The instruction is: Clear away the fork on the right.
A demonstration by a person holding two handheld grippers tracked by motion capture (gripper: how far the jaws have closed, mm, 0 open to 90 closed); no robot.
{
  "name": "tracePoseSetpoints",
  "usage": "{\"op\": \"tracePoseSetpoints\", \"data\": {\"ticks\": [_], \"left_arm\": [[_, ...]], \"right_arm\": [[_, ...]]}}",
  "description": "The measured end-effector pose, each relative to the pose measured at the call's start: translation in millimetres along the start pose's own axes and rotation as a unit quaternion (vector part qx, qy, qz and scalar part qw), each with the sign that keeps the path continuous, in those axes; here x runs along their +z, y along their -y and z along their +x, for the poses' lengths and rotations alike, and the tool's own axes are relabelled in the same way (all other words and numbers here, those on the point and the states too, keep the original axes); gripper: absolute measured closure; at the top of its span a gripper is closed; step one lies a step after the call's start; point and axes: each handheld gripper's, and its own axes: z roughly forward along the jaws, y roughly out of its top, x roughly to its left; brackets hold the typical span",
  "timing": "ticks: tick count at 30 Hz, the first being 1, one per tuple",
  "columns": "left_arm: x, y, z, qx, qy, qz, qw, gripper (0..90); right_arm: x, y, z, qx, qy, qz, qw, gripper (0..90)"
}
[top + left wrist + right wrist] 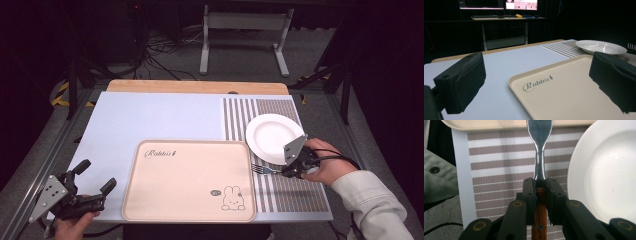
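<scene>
We see one tray (pixel 190 180) and one plate (pixel 272 136), both bare; right gripper (pixel 540 185) clamps one fork (pixel 539 147); left gripper (pixel 95 181) gapes wide.

- Left gripper (pixel 95 177): black, with two blocky jaws faced in rough black foam, and a pale grey three-cornered plate dotted with small holes on top.
- Right gripper (pixel 540 182): black linkage arms joined by round brass-coloured pivots, small screws set in the narrow jaw blocks; a grey three-cornered plate on top and a thin black cable trailing off.
- Right hand (pixel 327 162): the person wears a pale grey-green sleeve with a dark snap button.
</scene>
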Motion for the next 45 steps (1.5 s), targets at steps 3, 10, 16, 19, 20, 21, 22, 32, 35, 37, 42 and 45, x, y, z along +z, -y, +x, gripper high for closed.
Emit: {"op": "tracePoseSetpoints", "data": {"ticks": [3,10,16,19,20,21,22,32,35,37,42,45], "left_arm": [[0.0,-0.1,0.1,0.000,0.000,0.000,1.0000,1.6],[0.0,-0.3,-0.4,0.002,0.002,0.000,1.0000,1.5],[0.0,-0.6,-0.6,0.004,0.003,0.000,1.0000,1.5],[-0.1,-0.7,-0.6,0.003,0.004,-0.001,1.0000,1.5],[-0.1,-0.7,-0.7,0.003,0.005,-0.002,1.0000,1.5],[-0.1,-0.7,-0.8,0.003,0.005,-0.002,1.0000,1.5],[0.0,-0.8,-0.8,0.004,0.005,-0.001,1.0000,1.5],[0.2,-1.0,-1.5,0.003,0.007,-0.003,1.0000,1.5],[0.3,-1.0,-1.9,0.007,0.007,-0.002,1.0000,1.5],[0.3,-1.1,-1.9,0.007,0.007,-0.002,0.9999,1.5],[0.0,-1.0,-1.1,0.002,0.007,-0.004,1.0000,1.5],[-0.1,-1.0,-1.3,0.002,0.007,-0.005,1.0000,1.5]], "right_arm": [[-2.5,-9.6,-0.6,-0.006,0.001,-0.003,1.0000,79.0],[-2.3,-34.5,-1.4,-0.013,0.004,-0.005,0.9999,79.0],[0.7,-61.8,-1.7,-0.022,0.005,-0.014,0.9997,78.9],[1.3,-68.3,-2.1,-0.017,0.005,-0.019,0.9997,79.0],[1.9,-72.0,-2.1,-0.012,0.006,-0.023,0.9997,79.0],[2.6,-75.8,-2.4,-0.007,0.001,-0.026,0.9996,78.9],[2.8,-78.1,-2.0,-0.001,0.002,-0.028,0.9996,79.0],[3.9,-98.5,3.1,0.153,-0.001,-0.058,0.9866,79.0],[2.6,-103.6,5.7,0.191,0.010,-0.061,0.9796,79.0],[2.5,-106.3,7.6,0.219,0.014,-0.070,0.9730,79.0],[4.1,-111.0,12.2,0.282,0.023,-0.081,0.9556,79.0],[5.7,-112.3,13.1,0.300,0.034,-0.082,0.9499,79.0]]}}
